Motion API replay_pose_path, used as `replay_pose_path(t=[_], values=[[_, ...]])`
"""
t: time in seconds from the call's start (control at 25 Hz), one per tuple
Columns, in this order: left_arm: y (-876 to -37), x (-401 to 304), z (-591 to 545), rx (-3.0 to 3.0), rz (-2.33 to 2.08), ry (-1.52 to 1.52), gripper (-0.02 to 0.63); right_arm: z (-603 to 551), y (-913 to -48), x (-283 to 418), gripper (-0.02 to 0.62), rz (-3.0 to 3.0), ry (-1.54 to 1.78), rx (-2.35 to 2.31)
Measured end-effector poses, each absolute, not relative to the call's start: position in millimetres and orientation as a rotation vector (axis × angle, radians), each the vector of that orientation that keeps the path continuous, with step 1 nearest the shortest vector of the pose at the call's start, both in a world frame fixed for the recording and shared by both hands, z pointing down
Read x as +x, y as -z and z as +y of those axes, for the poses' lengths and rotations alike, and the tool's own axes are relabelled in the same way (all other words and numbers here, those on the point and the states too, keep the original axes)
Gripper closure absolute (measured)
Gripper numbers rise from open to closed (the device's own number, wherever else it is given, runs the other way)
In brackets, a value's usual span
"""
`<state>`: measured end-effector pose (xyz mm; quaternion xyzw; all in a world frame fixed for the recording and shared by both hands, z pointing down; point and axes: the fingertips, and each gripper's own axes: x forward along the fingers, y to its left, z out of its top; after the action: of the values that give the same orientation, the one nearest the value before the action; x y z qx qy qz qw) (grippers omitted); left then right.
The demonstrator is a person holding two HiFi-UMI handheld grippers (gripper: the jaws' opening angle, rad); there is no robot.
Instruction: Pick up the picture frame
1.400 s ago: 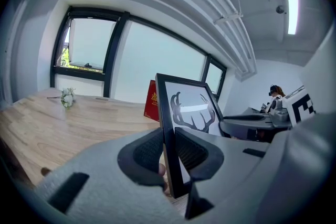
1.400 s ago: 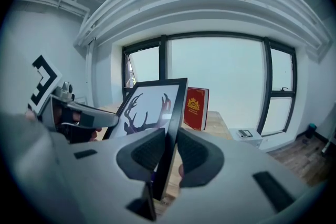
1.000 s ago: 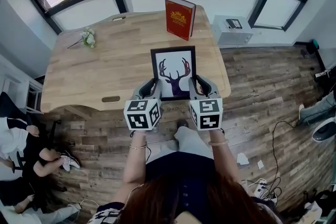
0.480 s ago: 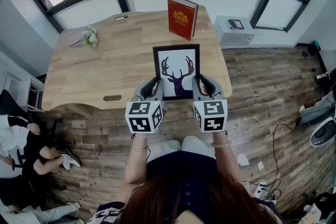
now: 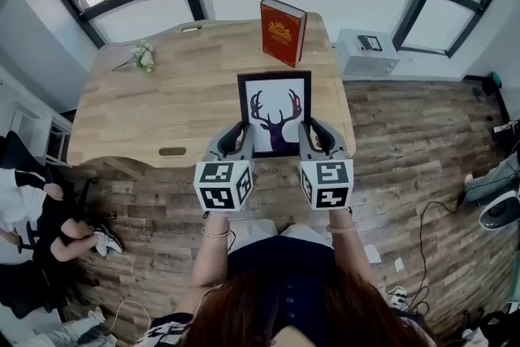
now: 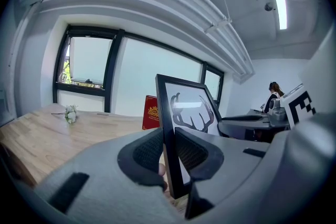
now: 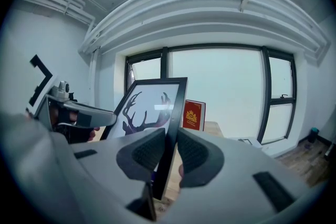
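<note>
The picture frame (image 5: 275,103), likely light, stiff and glass-fronted, has each slim side rail clamped between the jaws of the left gripper (image 6: 169,150) and right gripper (image 7: 168,153), a sound hold.

Red book cover (image 5: 282,31), twelve o'clock: gold crest; we cannot read its lettering.
Elsewhere: we find no legible text.

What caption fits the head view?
The left gripper and right gripper clamp the deer picture frame over a wooden table.
</note>
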<state>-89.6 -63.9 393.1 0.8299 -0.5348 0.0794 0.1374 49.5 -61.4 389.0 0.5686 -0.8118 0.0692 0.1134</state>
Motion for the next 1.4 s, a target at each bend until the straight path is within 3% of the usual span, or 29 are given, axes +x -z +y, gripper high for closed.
replay_pose_path(t=[1.4], values=[[-340.0, -71.3, 11.4, 2.447, -1.661, -0.163, 0.524, 9.1, -337.0, 68.6, 0.518, -2.491, -0.083, 1.661]])
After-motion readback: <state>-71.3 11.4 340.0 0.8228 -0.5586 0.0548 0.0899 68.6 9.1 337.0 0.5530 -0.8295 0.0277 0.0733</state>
